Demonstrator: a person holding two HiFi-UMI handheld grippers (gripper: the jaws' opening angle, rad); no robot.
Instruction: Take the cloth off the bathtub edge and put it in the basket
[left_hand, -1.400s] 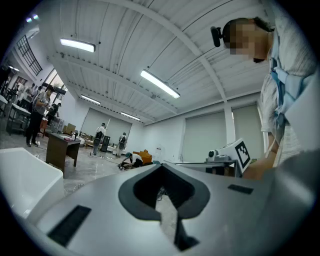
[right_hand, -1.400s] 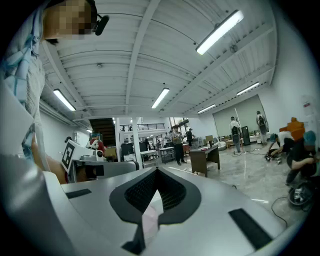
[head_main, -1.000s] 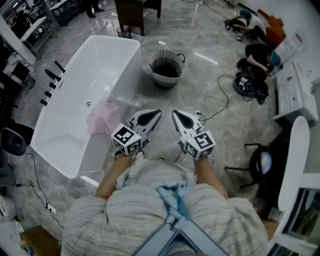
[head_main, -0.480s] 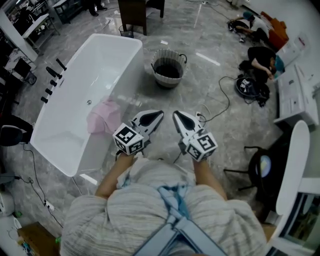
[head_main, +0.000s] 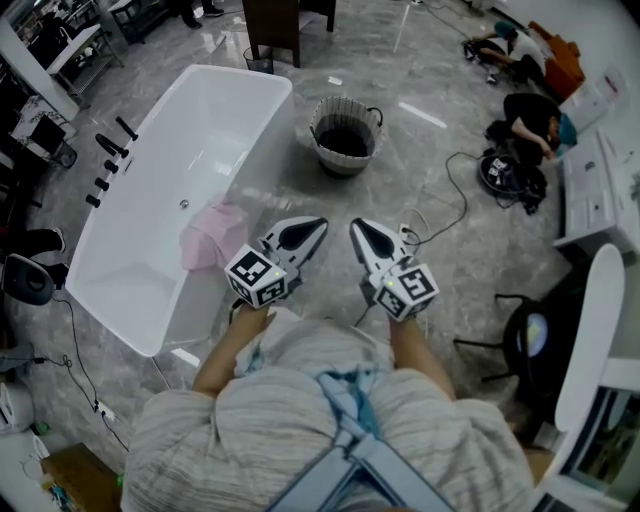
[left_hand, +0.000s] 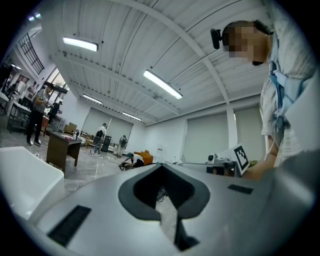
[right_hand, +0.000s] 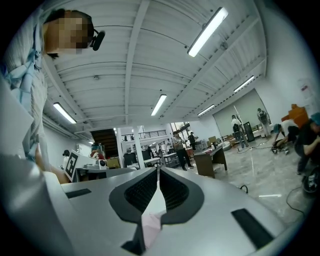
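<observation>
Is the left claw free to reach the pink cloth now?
Probably yes: the left claw, shut and empty, hangs just right of the pink cloth on the bathtub edge, with nothing between them.

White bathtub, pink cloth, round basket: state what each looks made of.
White bathtub: probably glossy acrylic or enamel, given its smooth sheen. Pink cloth: soft fabric, draped and crumpled over the rim. Round grey basket: possibly woven, since its walls look ribbed; too small to tell.

Both hand-held grippers (head_main: 320, 223) (head_main: 354, 223) hover closed, parallel.
</observation>
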